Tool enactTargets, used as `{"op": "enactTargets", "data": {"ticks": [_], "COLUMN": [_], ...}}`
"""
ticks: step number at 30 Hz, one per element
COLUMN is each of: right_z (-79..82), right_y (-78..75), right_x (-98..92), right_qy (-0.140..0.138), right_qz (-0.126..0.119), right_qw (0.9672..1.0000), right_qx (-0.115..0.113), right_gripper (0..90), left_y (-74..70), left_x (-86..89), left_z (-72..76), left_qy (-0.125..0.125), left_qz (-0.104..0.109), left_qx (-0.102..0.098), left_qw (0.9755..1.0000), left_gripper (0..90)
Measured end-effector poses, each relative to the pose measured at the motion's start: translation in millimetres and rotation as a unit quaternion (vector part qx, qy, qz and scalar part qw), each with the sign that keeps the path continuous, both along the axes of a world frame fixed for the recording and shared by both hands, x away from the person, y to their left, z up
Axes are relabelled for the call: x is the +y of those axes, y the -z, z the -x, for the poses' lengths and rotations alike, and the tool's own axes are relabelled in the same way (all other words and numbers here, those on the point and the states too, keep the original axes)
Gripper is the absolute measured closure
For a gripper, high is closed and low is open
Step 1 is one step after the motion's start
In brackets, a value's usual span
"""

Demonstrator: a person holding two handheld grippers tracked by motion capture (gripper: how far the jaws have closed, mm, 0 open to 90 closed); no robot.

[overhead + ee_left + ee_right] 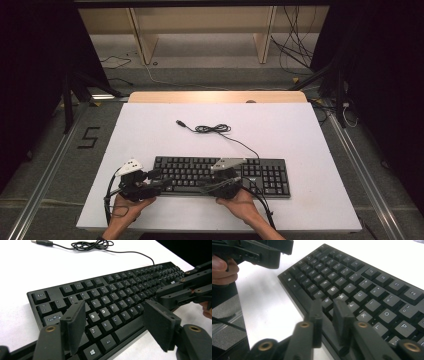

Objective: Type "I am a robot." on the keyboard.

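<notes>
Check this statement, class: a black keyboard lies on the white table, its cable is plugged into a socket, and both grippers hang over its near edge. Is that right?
One detail is wrong. The cable is not plugged in: the high view shows it coiled on the white table behind the keyboard, its plug lying free. The rest stands.

The right tool (327, 315) hangs over the near edge of a black keyboard (362, 287), its two black jaws close together with a narrow gap and nothing between them. The keyboard lies on a white table (267, 305). At far left, the left tool (262, 252) shows beside a thumb (223, 270).
</notes>
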State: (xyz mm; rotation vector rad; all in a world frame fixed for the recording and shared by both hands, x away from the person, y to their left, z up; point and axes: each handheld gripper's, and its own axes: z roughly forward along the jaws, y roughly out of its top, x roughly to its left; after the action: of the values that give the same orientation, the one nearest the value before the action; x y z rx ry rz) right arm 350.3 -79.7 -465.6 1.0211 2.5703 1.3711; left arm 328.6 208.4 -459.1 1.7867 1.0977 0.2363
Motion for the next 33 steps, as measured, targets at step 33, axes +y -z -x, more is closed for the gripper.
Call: {"op": "enactTargets", "data": {"ticks": [33], "right_z": [-0.7], "right_y": [14.2], "right_x": [10.5], "right_qy": [-0.018], "right_qz": [0.041], "right_qw": [0.9989], "right_qx": [0.012], "right_gripper": [90.0], "left_y": [-0.6], "left_x": [1.9], "left_z": [10.9], "left_qy": [0.002], "left_qz": [0.009], "left_qx": [-0.017], "left_qw": [0.9998], "left_gripper": [29.1]}}
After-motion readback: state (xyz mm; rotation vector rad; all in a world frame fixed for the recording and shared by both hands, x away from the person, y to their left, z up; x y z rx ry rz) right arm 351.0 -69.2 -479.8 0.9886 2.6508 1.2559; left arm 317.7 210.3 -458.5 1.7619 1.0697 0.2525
